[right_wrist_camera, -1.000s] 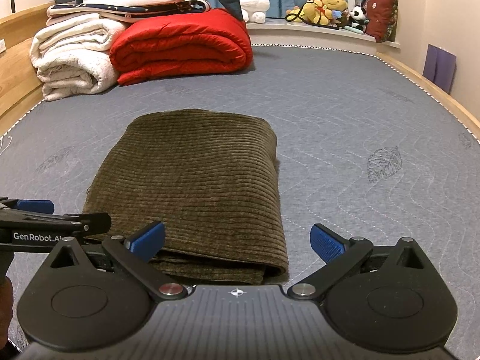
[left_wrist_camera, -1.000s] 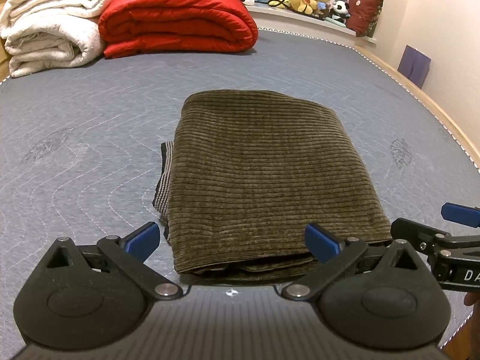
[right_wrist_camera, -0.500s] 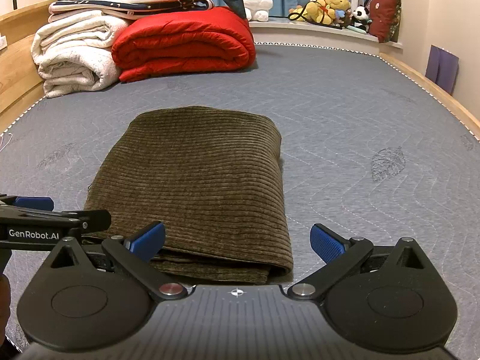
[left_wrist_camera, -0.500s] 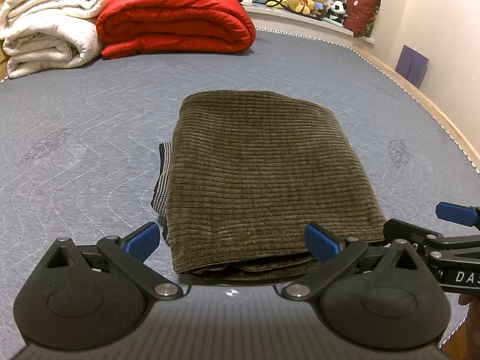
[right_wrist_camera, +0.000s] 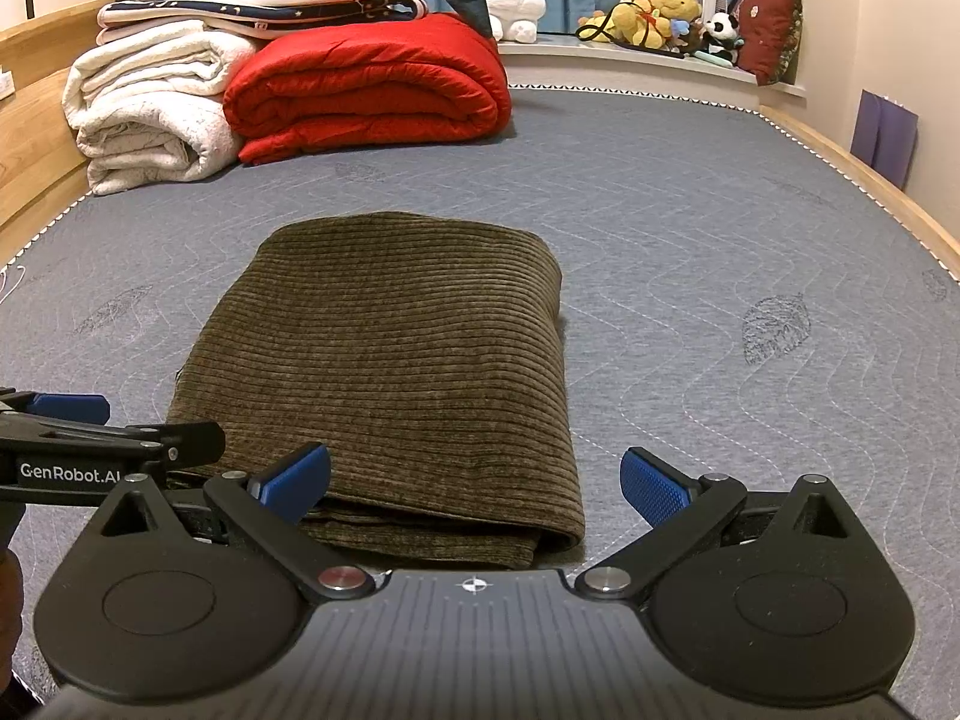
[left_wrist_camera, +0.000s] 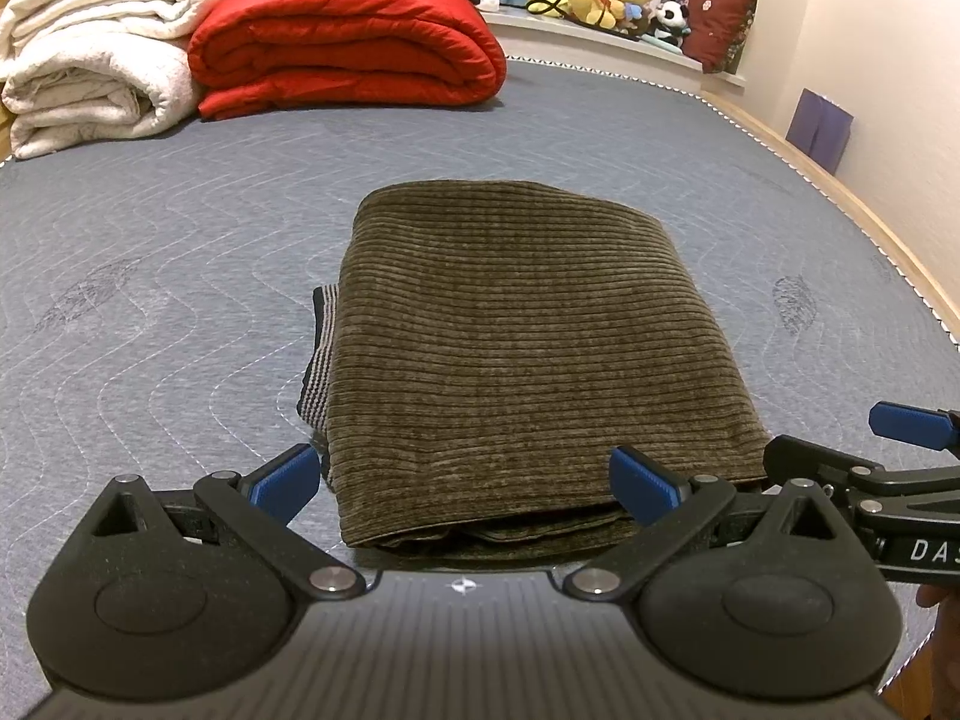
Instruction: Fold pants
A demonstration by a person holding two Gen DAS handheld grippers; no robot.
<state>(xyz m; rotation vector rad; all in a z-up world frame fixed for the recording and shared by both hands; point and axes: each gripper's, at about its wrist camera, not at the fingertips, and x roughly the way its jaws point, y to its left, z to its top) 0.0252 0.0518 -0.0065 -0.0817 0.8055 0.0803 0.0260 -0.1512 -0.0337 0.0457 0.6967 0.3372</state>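
The left claw point(left_wrist_camera: 462, 477) and the right claw point(right_wrist_camera: 474, 477) both gape wide, gripping nothing, at the near edge of the folded brown corduroy pants point(left_wrist_camera: 516, 348). The pants lie flat mid-bed point(left_wrist_camera: 150, 276); a red quilt point(left_wrist_camera: 342, 42) sits at eleven o'clock.

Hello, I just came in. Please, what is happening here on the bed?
A person holds a two-finger tool in each hand and is folding pants on the grey mattress. The brown corduroy pants already lie folded into a compact rectangle. The left tool and the right tool are both open at the near edge of the bundle, holding nothing. A striped bit of fabric sticks out on the left side. A red quilt and white blankets are stacked behind.
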